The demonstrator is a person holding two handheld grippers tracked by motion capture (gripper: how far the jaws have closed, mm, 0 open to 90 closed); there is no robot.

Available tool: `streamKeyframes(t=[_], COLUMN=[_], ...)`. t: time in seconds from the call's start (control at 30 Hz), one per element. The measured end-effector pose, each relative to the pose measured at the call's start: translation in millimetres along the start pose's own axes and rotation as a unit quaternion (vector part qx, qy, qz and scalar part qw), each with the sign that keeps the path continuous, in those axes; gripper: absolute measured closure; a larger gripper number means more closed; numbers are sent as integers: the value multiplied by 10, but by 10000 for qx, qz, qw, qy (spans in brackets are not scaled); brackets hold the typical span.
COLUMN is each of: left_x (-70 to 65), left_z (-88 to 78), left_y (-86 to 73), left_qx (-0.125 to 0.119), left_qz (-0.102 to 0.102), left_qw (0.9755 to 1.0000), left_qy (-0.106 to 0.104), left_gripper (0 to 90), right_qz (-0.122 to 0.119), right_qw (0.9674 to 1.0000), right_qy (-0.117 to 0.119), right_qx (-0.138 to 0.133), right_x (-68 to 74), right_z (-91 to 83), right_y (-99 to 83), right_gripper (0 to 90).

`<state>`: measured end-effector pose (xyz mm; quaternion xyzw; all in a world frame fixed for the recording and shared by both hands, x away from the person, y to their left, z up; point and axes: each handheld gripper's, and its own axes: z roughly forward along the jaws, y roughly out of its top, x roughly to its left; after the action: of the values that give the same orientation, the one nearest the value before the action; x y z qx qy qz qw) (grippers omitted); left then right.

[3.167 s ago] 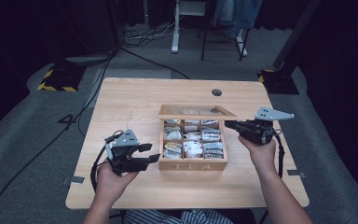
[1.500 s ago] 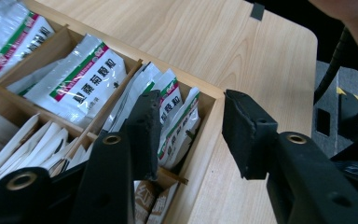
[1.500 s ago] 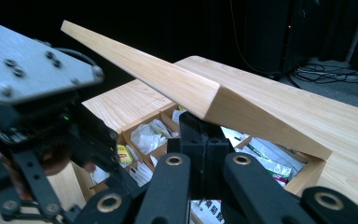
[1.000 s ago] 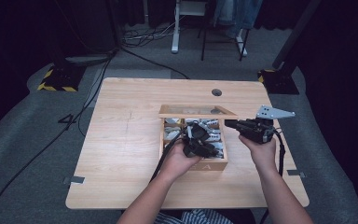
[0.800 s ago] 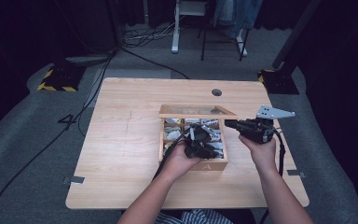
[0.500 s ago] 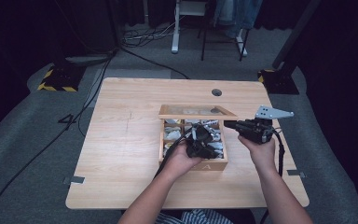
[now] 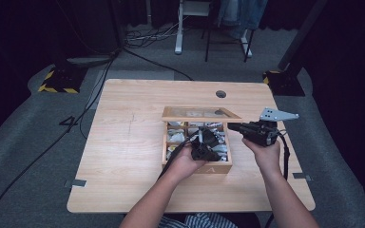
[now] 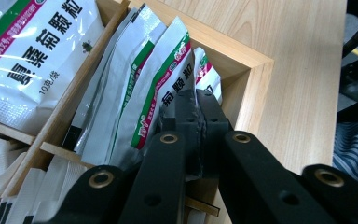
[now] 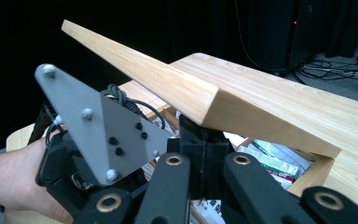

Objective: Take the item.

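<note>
Left hand-held gripper (image 8: 196,105) bites a sachet (image 8: 168,84) in the box (image 7: 197,166)!
Its jaws have just closed, pinching the packet in the corner compartment. Right hand-held gripper (image 9: 204,135), jaws clamped together, props the lid (image 9: 177,81) up at the box's edge, mid-bench (image 7: 123,142).
</note>
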<state>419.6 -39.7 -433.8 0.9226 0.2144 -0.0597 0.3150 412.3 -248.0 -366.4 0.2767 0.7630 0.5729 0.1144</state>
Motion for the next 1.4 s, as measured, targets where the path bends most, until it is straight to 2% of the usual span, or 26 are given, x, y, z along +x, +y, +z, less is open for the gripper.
streamKeyframes(t=[0.1, 0.27, 0.43, 0.57, 0.77, 1.0, 1.4], left_x=[-27, -92, -206, -285, -324, -428, -440], left_z=[-9, -39, -177, -284, -415, -629, -891], left_y=[2, 15, 43, 68, 70, 81, 10], left_qx=[-35, -48, -280, -388, -635, -978, -1295], left_qz=[102, 326, 543, 660, 692, 826, 762], left_qw=[9999, 9991, 9967, 9950, 9934, 9892, 9859], left_qy=[51, 255, 526, 638, 656, 708, 734], left_gripper=[897, 898, 898, 899, 899, 898, 898], right_qz=[0, -1, -19, -26, -25, -10, -7], right_qw=[10000, 10000, 10000, 10000, 10000, 10000, 10000], right_qy=[3, 1, 9, 4, 8, -8, -19], right_qx=[5, -1, 3, -4, -3, 1, 3], right_x=[0, 0, -3, -5, -6, -12, -10], right_z=[0, 1, 1, 2, 2, 13, 16], right_y=[0, 2, 3, 6, 8, 2, 2], right_gripper=[900, 900, 900, 900, 900, 900, 900])
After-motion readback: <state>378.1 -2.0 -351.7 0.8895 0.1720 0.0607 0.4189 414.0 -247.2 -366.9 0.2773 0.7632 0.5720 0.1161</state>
